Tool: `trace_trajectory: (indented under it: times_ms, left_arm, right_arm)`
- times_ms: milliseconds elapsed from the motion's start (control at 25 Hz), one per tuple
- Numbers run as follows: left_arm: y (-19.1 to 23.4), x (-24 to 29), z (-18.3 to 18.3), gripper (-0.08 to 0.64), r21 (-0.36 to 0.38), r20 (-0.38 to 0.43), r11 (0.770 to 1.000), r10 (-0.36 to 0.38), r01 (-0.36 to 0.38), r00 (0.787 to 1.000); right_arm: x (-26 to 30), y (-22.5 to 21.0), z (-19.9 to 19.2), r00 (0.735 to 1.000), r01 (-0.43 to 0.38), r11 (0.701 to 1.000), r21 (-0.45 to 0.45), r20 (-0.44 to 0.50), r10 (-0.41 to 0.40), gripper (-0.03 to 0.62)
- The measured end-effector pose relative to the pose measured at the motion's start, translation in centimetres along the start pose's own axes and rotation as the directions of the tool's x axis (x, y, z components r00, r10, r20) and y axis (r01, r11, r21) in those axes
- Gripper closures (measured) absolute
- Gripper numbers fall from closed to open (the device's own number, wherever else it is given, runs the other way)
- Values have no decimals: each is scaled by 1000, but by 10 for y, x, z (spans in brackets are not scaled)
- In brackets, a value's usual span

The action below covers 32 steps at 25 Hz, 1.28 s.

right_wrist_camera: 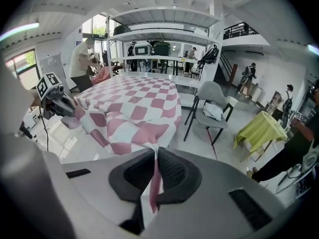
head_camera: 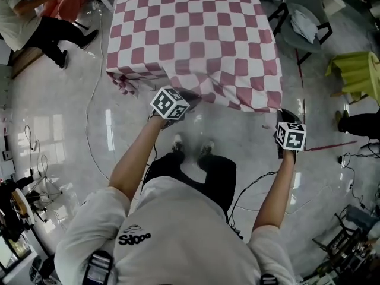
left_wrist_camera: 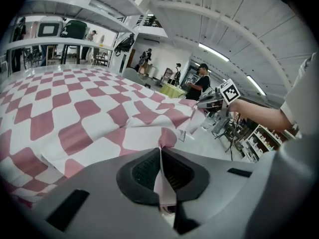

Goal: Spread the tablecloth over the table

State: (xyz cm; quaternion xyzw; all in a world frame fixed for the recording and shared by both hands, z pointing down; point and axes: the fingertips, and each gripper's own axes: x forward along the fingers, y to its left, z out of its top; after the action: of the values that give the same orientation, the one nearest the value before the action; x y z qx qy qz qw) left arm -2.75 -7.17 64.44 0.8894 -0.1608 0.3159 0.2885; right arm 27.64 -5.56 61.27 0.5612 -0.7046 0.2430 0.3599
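Note:
A pink-and-white checked tablecloth [head_camera: 190, 34] lies over the table, its near edge hanging down toward me. My left gripper [head_camera: 178, 103] is shut on the cloth's near left part, and in the left gripper view [left_wrist_camera: 160, 151] a fold of cloth [left_wrist_camera: 99, 103] is pinched between the dark pads. My right gripper [head_camera: 285, 116] is shut on the near right corner; in the right gripper view [right_wrist_camera: 155, 156] a strip of cloth [right_wrist_camera: 134, 108] runs down between the pads. Both grippers are held low, in front of the table's near side.
A grey chair [head_camera: 306, 16] stands right of the table, a yellow-green covered stand [head_camera: 356, 73] further right. A seated person [head_camera: 35, 22] is at the upper left. Cables [head_camera: 95, 111] trail across the glossy floor. Shelving [right_wrist_camera: 159, 34] stands behind the table.

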Motion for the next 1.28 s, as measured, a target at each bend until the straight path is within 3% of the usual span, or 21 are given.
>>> trace_trajectory:
  times_ms: [200, 320, 480, 600, 760, 960, 1080, 1160, 1280]
  left_arm:
    - [9, 26, -12, 525, -66, 14, 994, 83, -82, 996]
    - [16, 47, -28, 525, -62, -21, 989, 136, -137, 990]
    - [22, 78, -58, 525, -107, -43, 977, 181, -185, 982]
    - [31, 104, -81, 525, -126, -71, 974, 183, -191, 981]
    - [63, 134, -111, 525, -133, -114, 967, 205, -219, 972]
    - [115, 162, -135, 525, -133, -73, 954, 261, -269, 962]
    - [146, 170, -146, 523, -128, -43, 936, 324, -327, 945]
    - [161, 175, -146, 480, -124, -19, 927, 355, -354, 935]
    - [162, 187, -147, 323, -114, -37, 931, 345, -347, 938]
  right_arm:
    - [26, 0, -19, 998, -58, 998, 4, -1, 58, 560]
    - [46, -4, -34, 994, -107, 994, 34, -8, 107, 560]
    - [68, -8, -58, 986, -163, 987, 1, -38, 163, 560]
    - [92, -19, -77, 987, -149, 989, -1, -54, 149, 560]
    - [139, -27, -105, 993, -101, 992, 70, -52, 105, 560]
    - [194, -23, -133, 997, -68, 994, 89, -16, 70, 558]
    - [216, -23, -137, 998, -54, 996, 76, 25, 52, 541]
    - [225, -23, -135, 997, -55, 997, 49, 47, 53, 499]
    - [228, -24, -131, 997, -57, 998, 11, 56, 56, 468]
